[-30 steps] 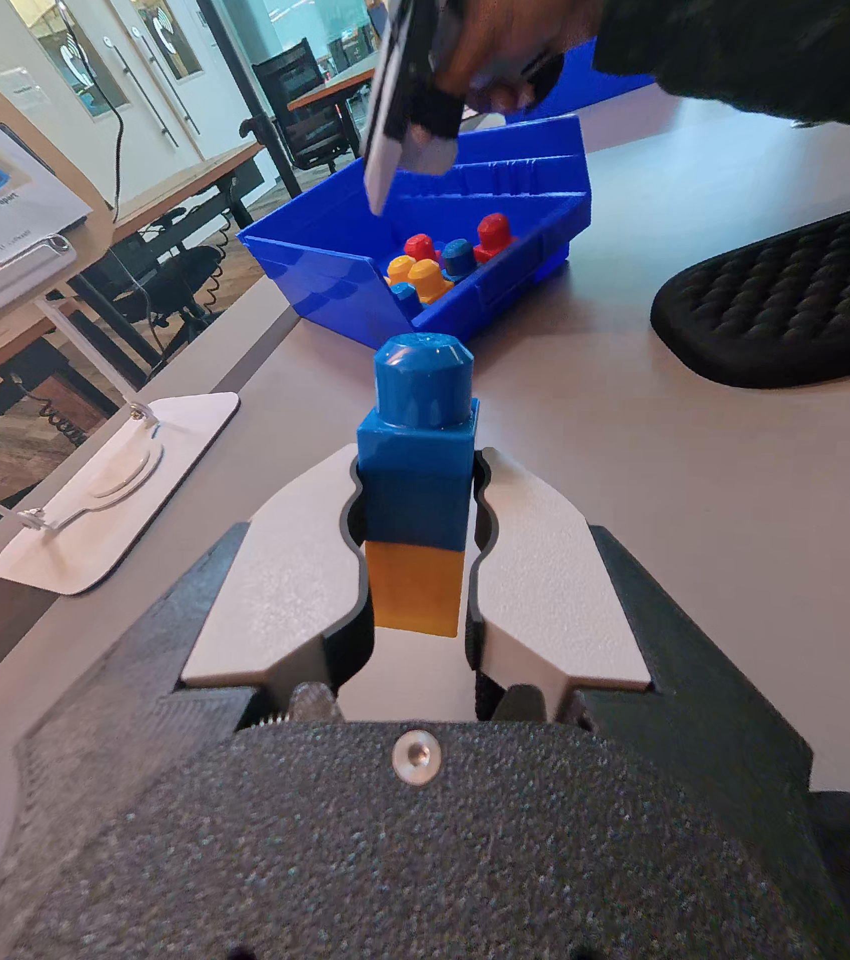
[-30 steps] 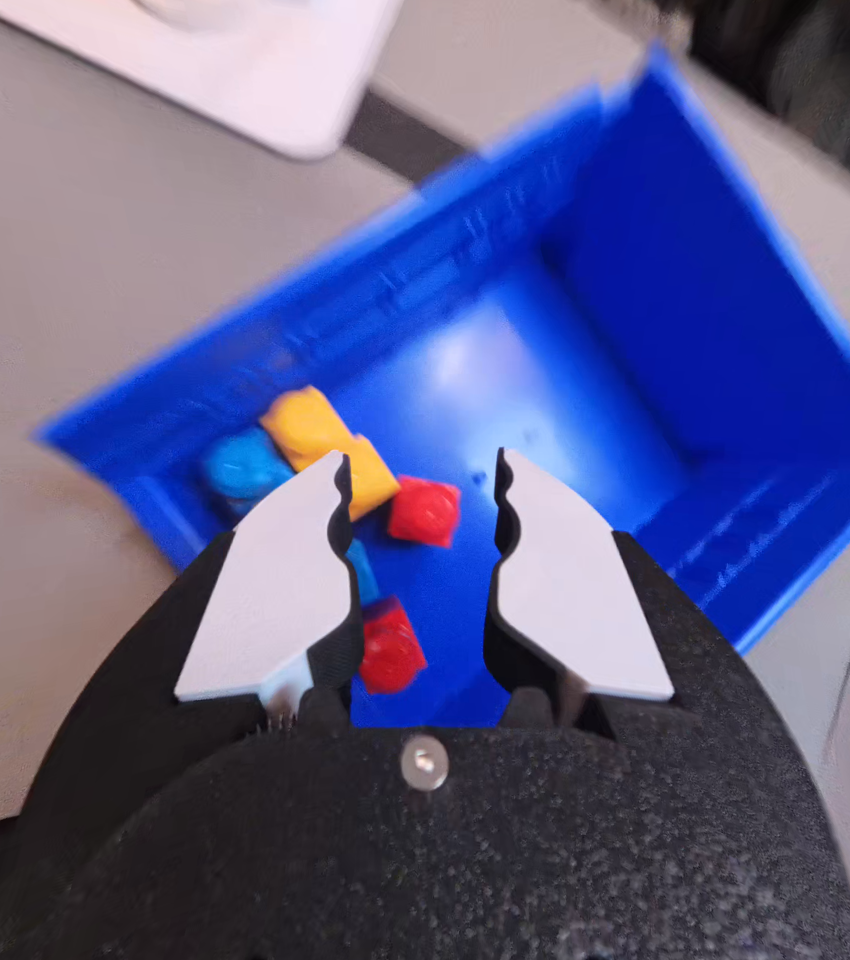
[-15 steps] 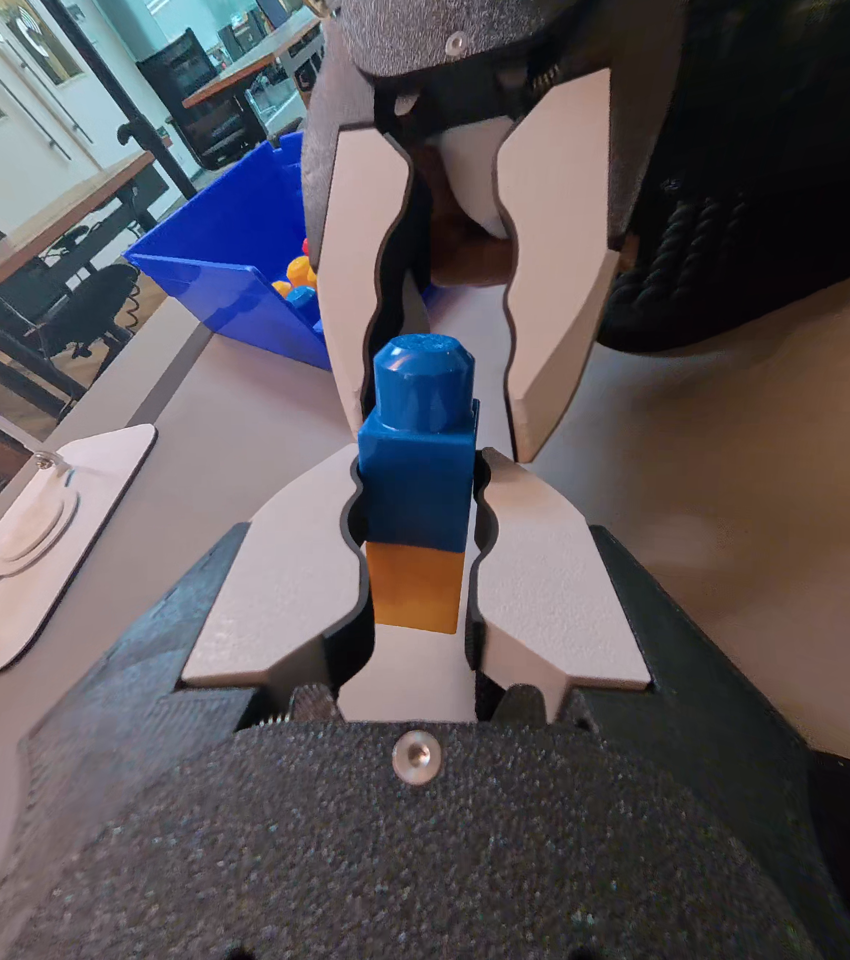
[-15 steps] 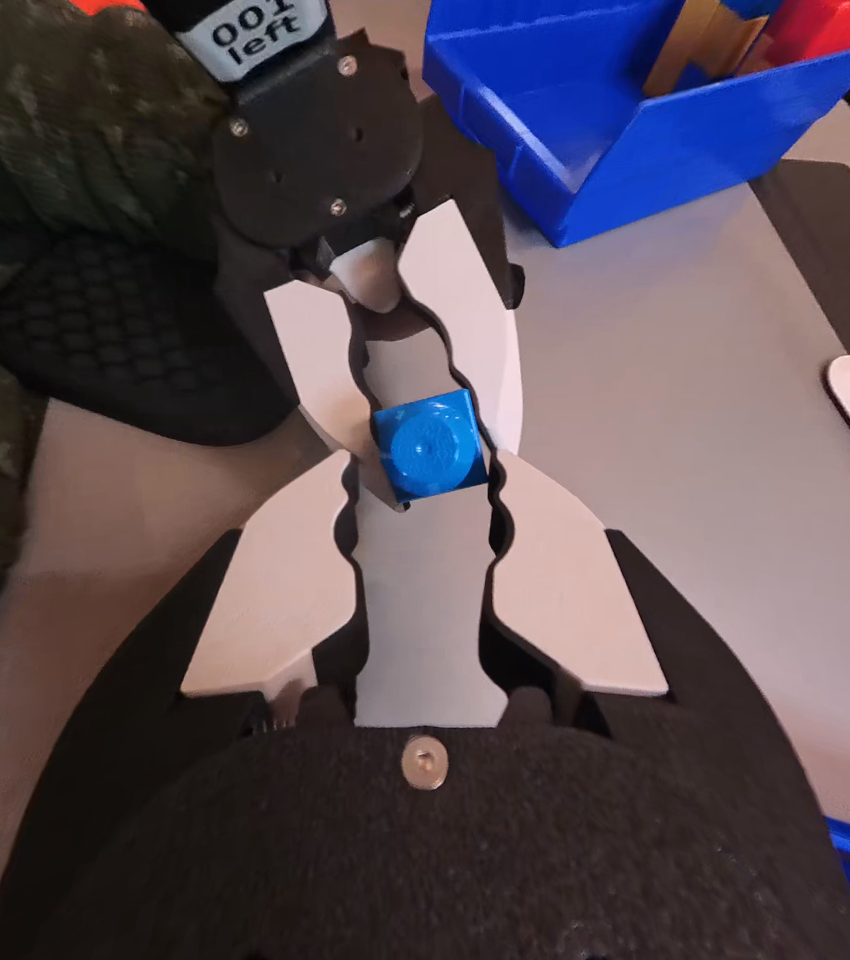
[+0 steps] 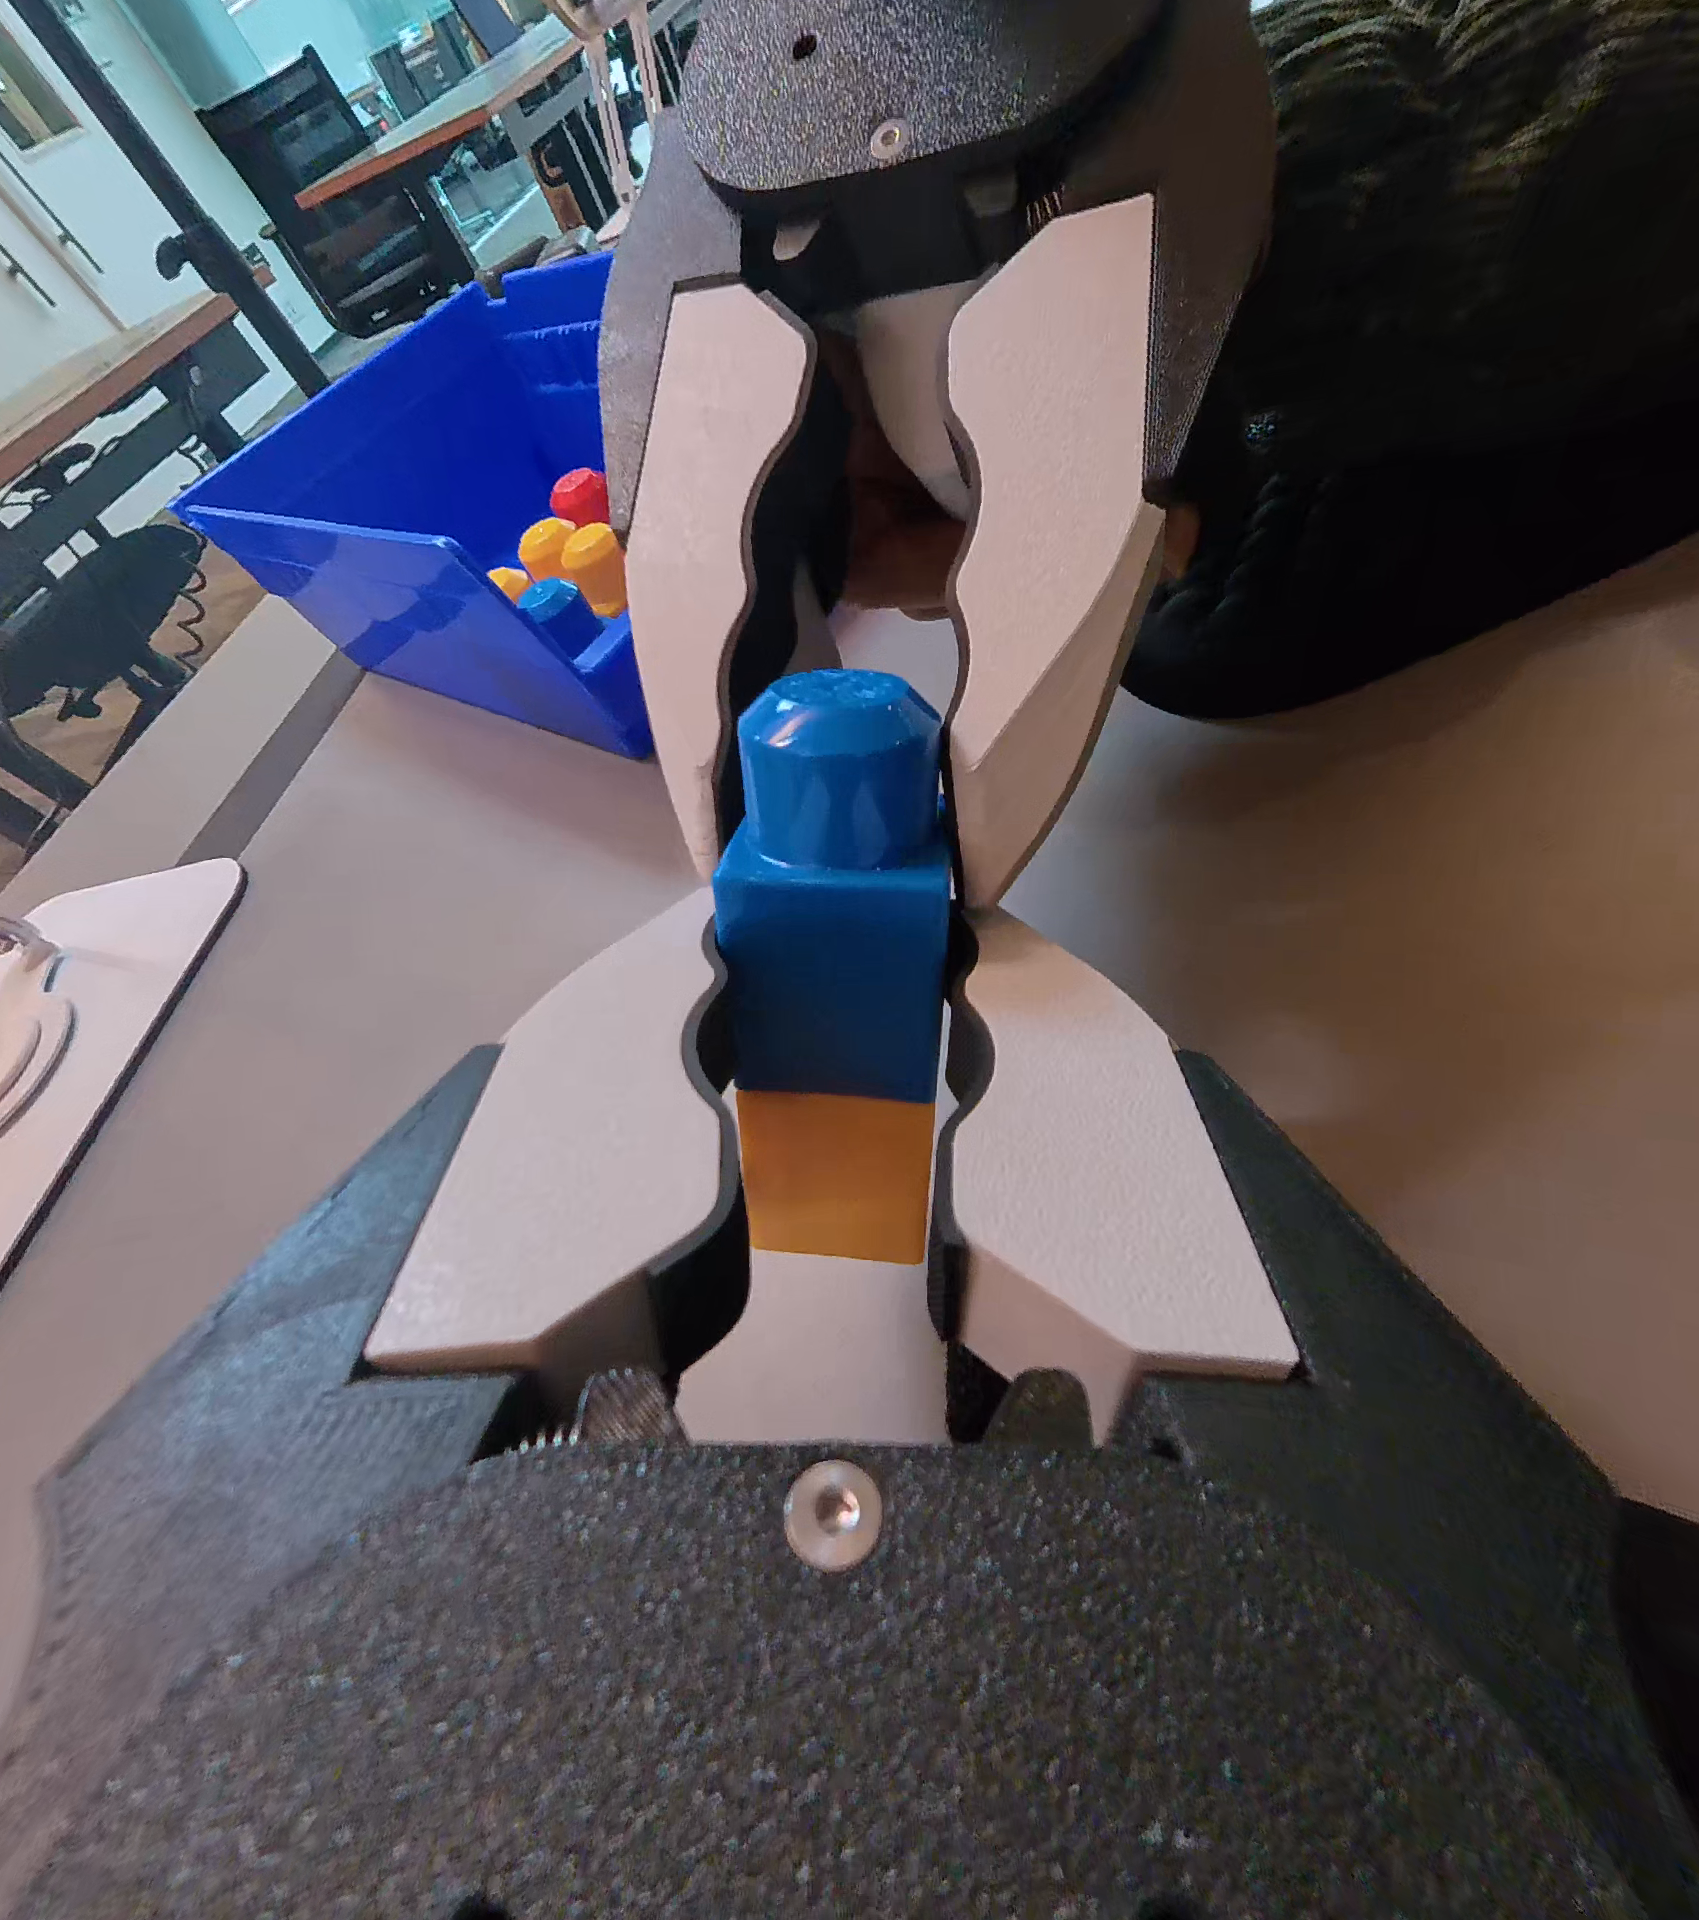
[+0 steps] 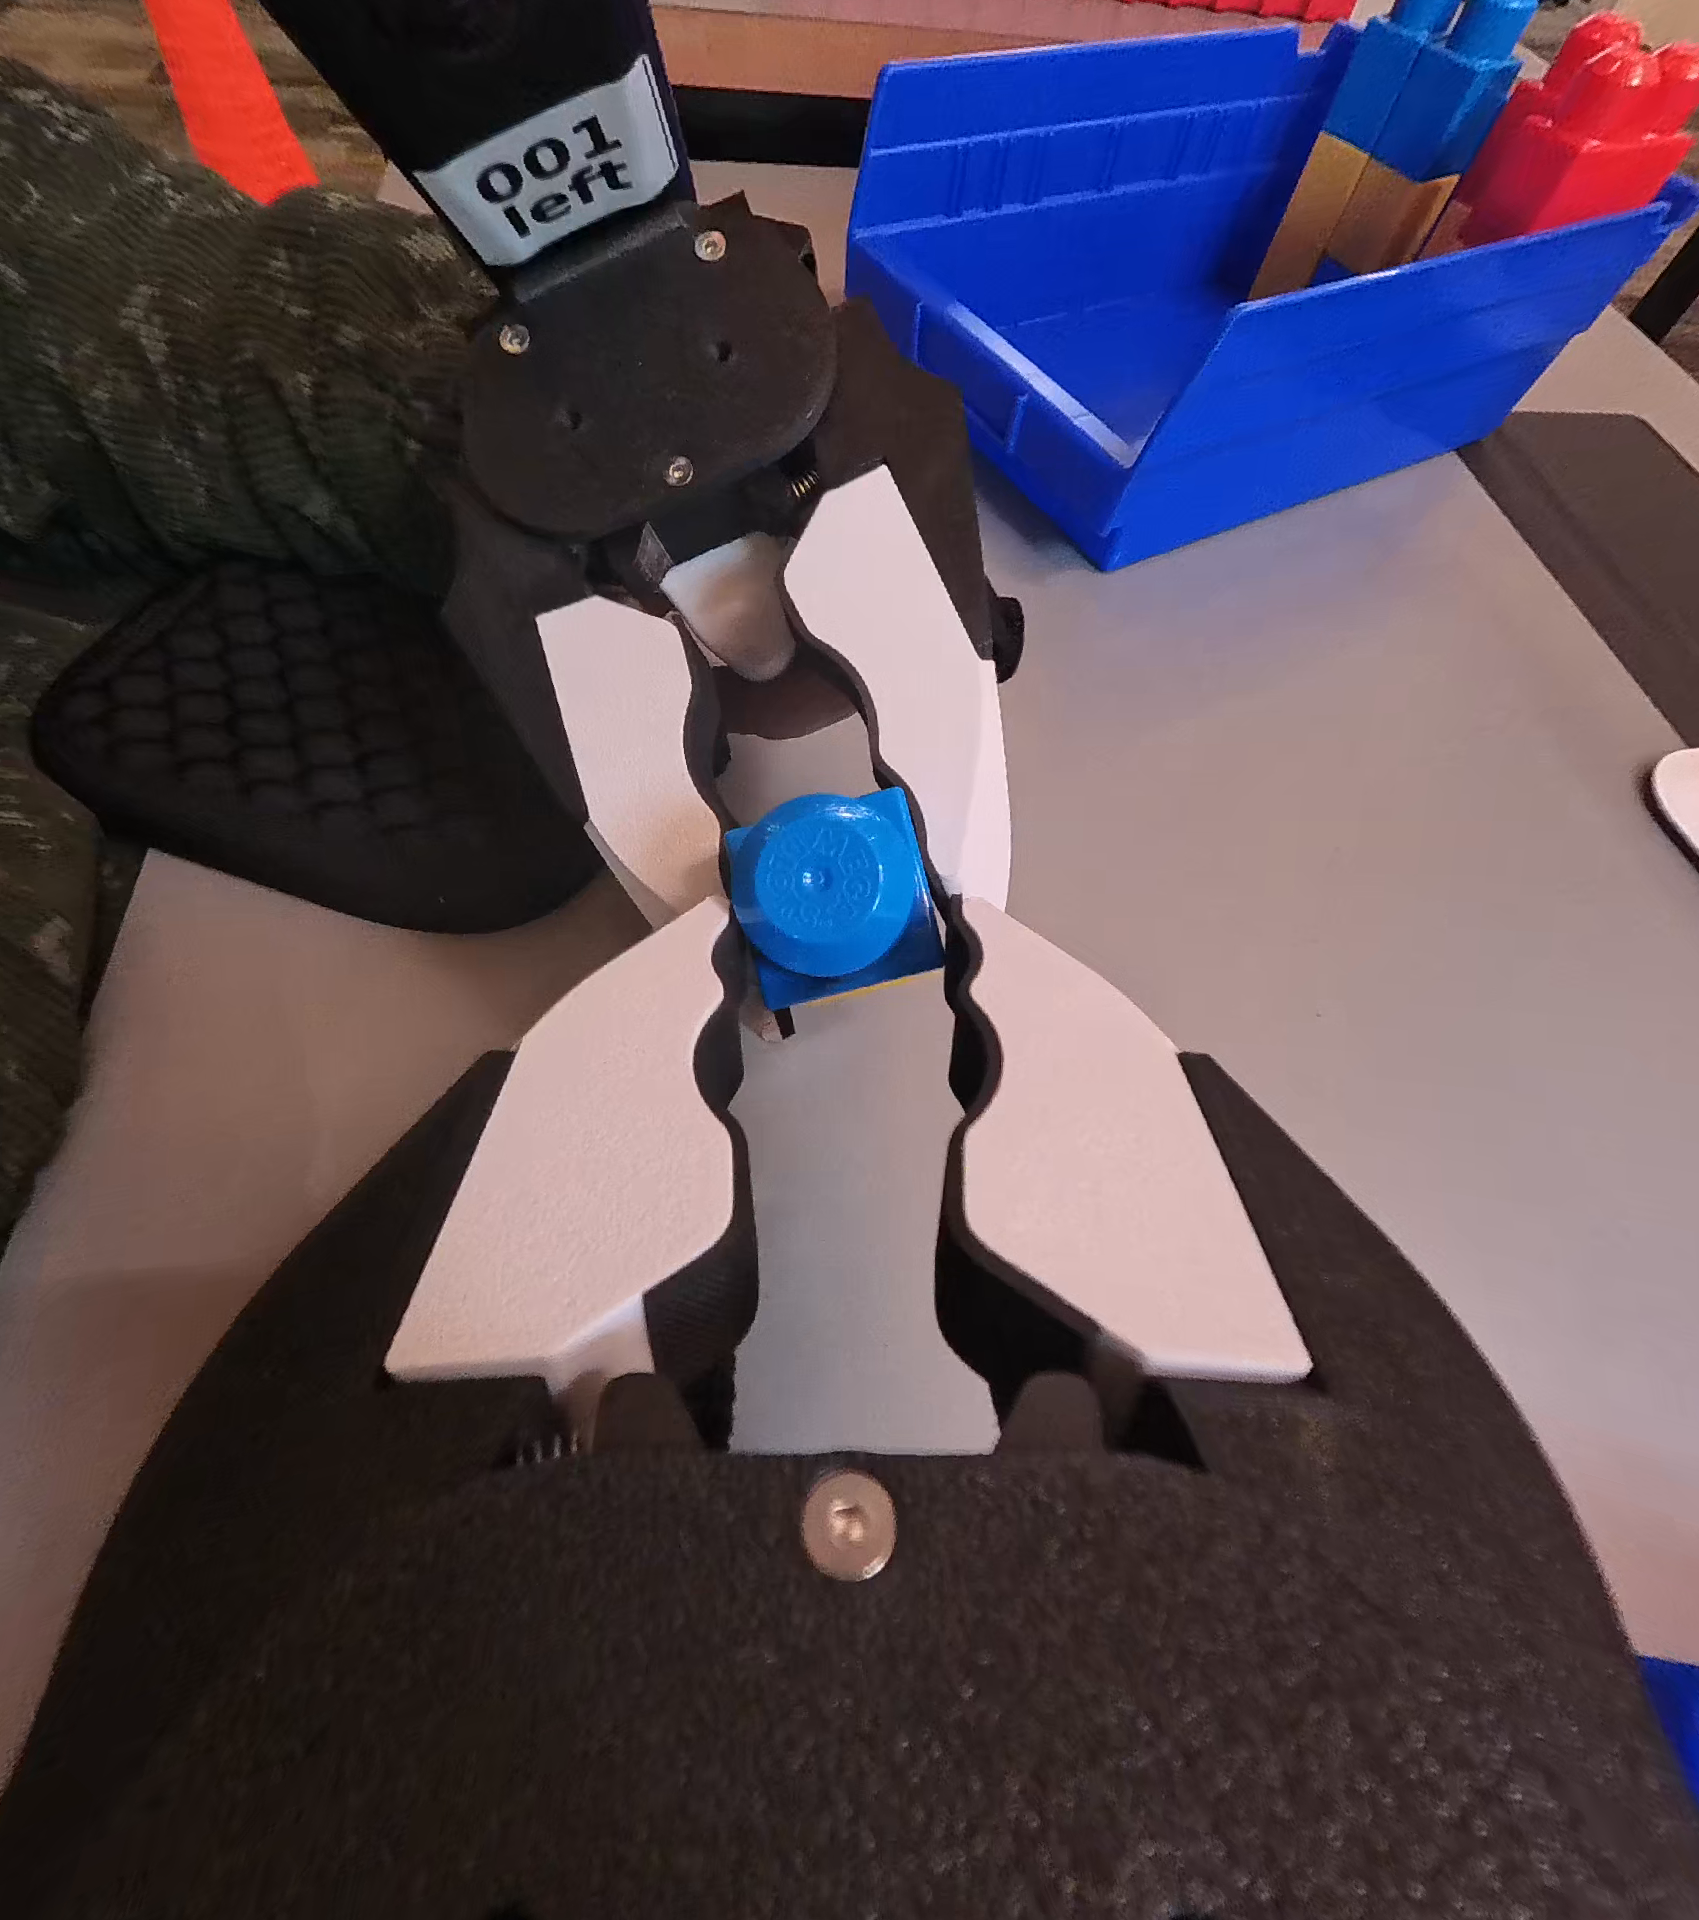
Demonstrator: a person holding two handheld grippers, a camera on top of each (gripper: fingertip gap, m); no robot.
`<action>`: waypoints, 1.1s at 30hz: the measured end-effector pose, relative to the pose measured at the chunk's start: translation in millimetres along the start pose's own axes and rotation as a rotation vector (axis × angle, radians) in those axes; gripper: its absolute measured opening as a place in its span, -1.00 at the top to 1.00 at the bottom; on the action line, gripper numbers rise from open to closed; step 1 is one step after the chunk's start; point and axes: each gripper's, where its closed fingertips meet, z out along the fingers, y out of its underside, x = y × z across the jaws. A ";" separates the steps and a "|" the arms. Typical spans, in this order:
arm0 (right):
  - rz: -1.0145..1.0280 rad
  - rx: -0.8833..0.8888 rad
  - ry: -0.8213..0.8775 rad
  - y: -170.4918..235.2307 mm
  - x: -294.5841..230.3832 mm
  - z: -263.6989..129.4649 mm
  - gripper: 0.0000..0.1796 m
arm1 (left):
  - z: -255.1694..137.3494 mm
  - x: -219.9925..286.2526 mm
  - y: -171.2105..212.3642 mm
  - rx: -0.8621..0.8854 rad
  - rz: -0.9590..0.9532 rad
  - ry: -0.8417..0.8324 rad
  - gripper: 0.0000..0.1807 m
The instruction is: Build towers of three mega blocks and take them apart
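Above the table (image 5: 1344, 1039), left gripper (image 5: 829, 1029) clamps a blue block (image 5: 829, 987) stacked on an orange block (image 5: 832, 1179), steadying them; right gripper (image 6: 840, 977), open, straddles the blue top, likely to pull it.

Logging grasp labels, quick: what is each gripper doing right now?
Left gripper: shut on the blue-on-orange block stack.
Right gripper: open, fingertips either side of the stack's blue top block, not clamped.

Both wrist cameras sit close, facing each other across the blue block (image 5: 829, 935), one level, one looking down.
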 end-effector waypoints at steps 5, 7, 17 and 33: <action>0.016 0.032 0.003 -1.3 4.1 -6.8 0.59 | -1.4 -1.6 -2.1 0.030 0.006 -0.003 0.52; 0.030 0.052 0.006 -1.9 6.8 -11.7 0.59 | -0.6 -1.3 0.7 0.020 -0.011 0.010 0.48; 0.040 0.106 -0.062 -7.8 -1.1 -21.6 0.60 | -1.4 5.1 5.0 -0.045 -0.020 0.061 0.59; 0.067 0.222 0.337 -24.5 75.4 -133.0 0.60 | -27.9 -31.8 -1.5 0.048 -0.156 -0.008 0.60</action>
